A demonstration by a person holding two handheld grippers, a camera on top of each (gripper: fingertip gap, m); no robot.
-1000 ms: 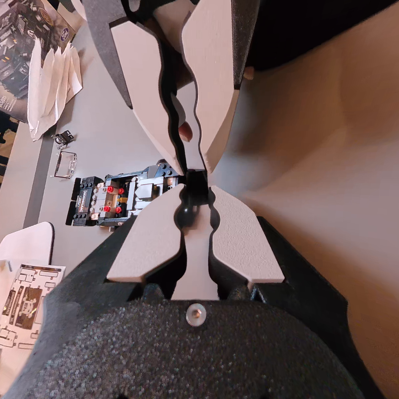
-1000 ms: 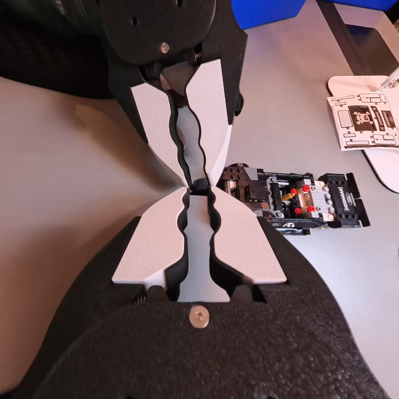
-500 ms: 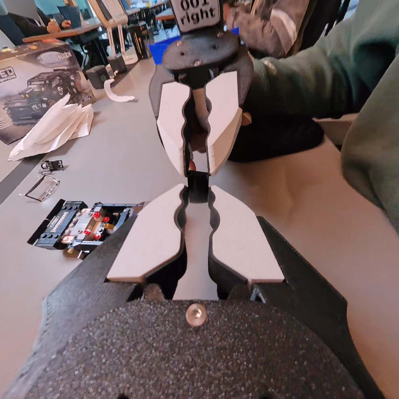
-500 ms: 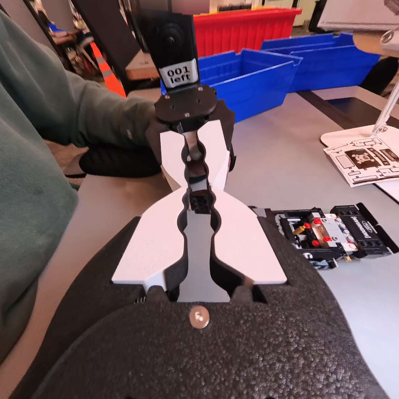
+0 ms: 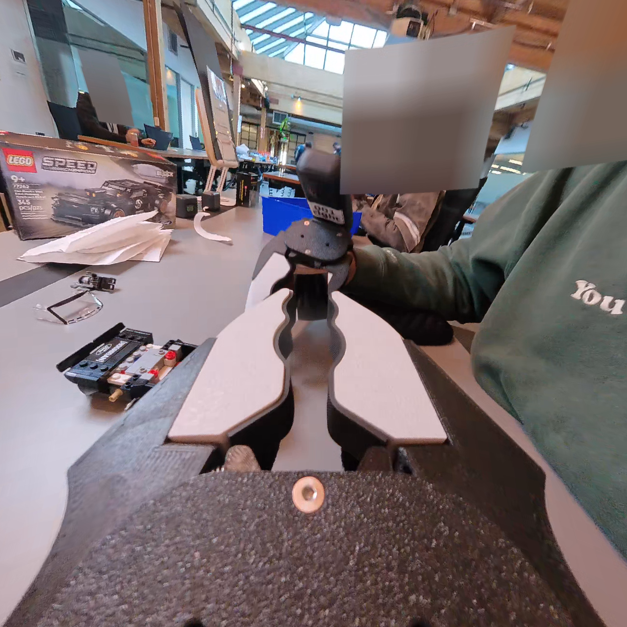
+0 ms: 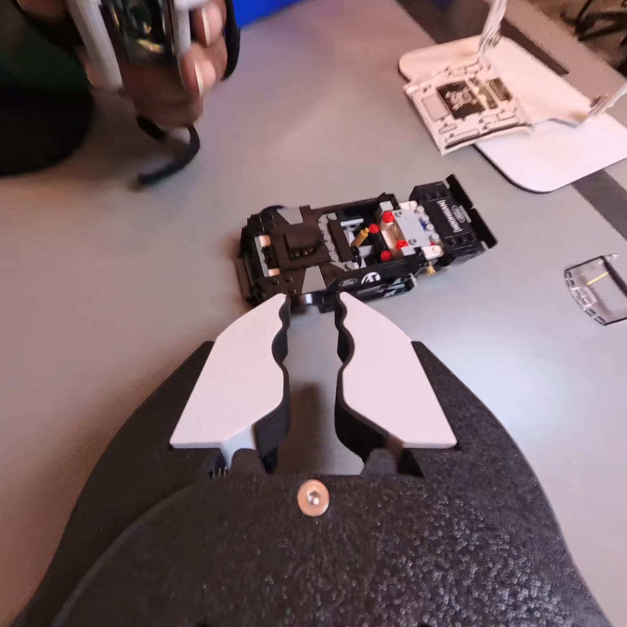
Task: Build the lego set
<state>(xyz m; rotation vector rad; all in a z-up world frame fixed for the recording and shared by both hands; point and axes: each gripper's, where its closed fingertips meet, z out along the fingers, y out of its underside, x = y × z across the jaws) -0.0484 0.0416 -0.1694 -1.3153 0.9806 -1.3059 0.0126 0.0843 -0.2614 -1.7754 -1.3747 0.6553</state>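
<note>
A half-built black Lego car (image 6: 366, 247) lies on the grey table, long axis running left to right, just beyond the right gripper (image 6: 312, 298), whose fingers stand apart and empty. The left gripper (image 5: 310, 305) clamps a small black piece (image 5: 309, 302), with the car to its left. Only the left wrist view shows the set's box (image 5: 88, 183); only the right shows the sticker sheet (image 6: 475, 101).

Counts: 1 part-built lego car (image 6: 359, 247), 1 clear windscreen piece (image 6: 599, 293), 1 small loose black assembly (image 5: 96, 282), 1 sticker sheet (image 6: 464, 105), 1 set box (image 5: 84, 185), 1 pile of white paper bags (image 5: 101, 242), 2 grippers: left (image 5: 310, 305), right (image 6: 312, 302).
</note>
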